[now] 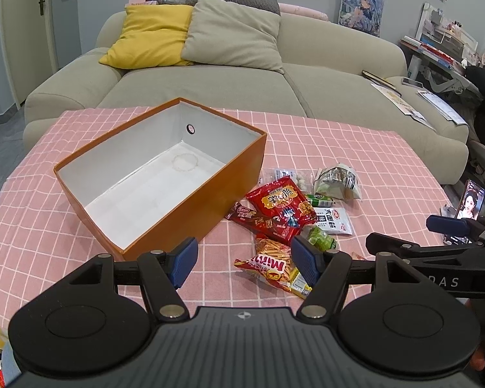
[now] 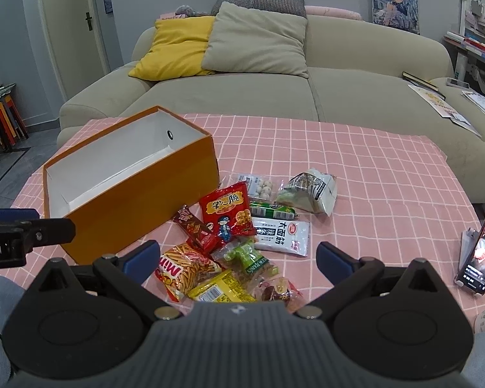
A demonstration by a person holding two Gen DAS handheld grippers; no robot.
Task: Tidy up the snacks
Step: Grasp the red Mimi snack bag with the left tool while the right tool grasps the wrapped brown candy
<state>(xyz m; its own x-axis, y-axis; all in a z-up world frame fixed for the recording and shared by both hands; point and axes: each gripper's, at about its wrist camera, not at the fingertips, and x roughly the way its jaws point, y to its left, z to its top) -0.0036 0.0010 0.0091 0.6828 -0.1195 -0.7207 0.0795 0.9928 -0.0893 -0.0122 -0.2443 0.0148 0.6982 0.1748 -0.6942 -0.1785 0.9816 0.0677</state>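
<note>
An orange box (image 1: 165, 174) is seen in the centre left of the left wrist view, on a pink checked cloth (image 1: 355, 161). Its white inside holds nothing yet, so it is judged that the sorting has not started and the first pick is the step in hand.

The snacks (image 2: 242, 232) lie in a loose pile just right of the box, in the middle of both views. A red bag (image 2: 227, 214) lies on top near the box wall, with a brown bar (image 2: 195, 228) beside it. A Mini stick pack (image 2: 186, 266) and a yellow pack (image 2: 221, 289) are lowest in the right wrist view, nearest to the fingers. A white pouch (image 2: 283, 232) and a crumpled silver bag (image 2: 308, 190) lie at the right side of the pile.

The left gripper (image 1: 244, 260) is held with its jaws apart, nothing between them; the stick pack is seen just past its right pad. The right gripper (image 2: 237, 257) is also spread wide and empty, over the lower part of the pile.

A phone (image 2: 483, 245) stands on a holder at the right edge.

For the next move, one pack at the near edge should probably be chosen, and the jaws lowered around its edge only. The packs overlap, so two may be caught together. The thin foil may also slip.
</note>
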